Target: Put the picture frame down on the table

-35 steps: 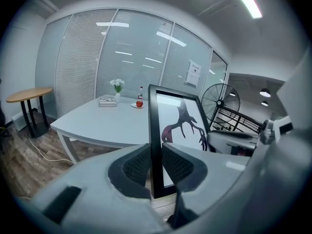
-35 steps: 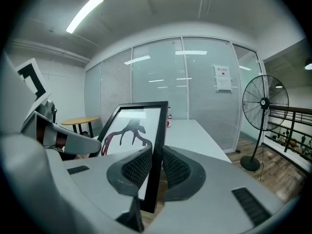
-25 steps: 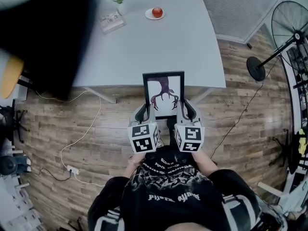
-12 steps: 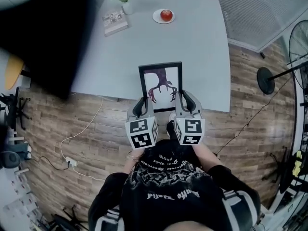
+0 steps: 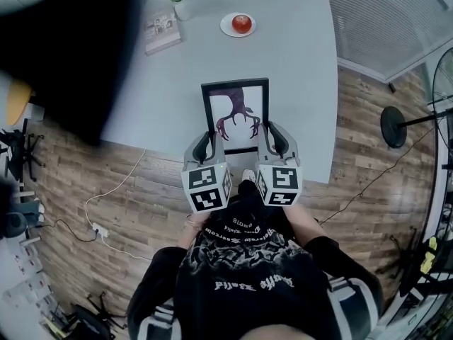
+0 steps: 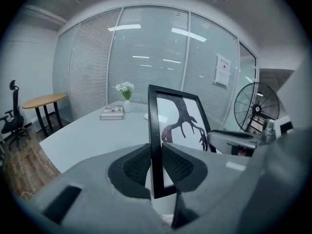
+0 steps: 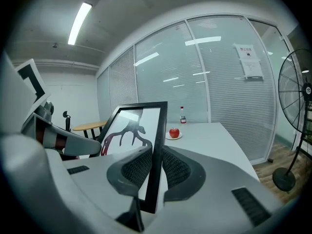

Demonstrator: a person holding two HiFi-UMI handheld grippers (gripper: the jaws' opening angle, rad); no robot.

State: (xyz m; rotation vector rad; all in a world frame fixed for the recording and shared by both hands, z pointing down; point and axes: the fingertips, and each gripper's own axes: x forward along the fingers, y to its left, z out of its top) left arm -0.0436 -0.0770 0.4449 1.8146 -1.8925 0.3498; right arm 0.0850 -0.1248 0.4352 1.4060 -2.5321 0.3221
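Nearest, the left gripper point(image 5: 204, 142) and right gripper point(image 5: 273, 134) each pinch one side rail of the picture frame point(image 5: 236, 112), with the pads pressed on the black edge. The frame hangs in the air over the near part of the grey bench point(image 5: 304, 69), its antler print facing the person. It seems to be mid-carry. Next, both grippers should lower together onto bare bench, well short of the apple point(image 5: 241, 23) beyond, then release.
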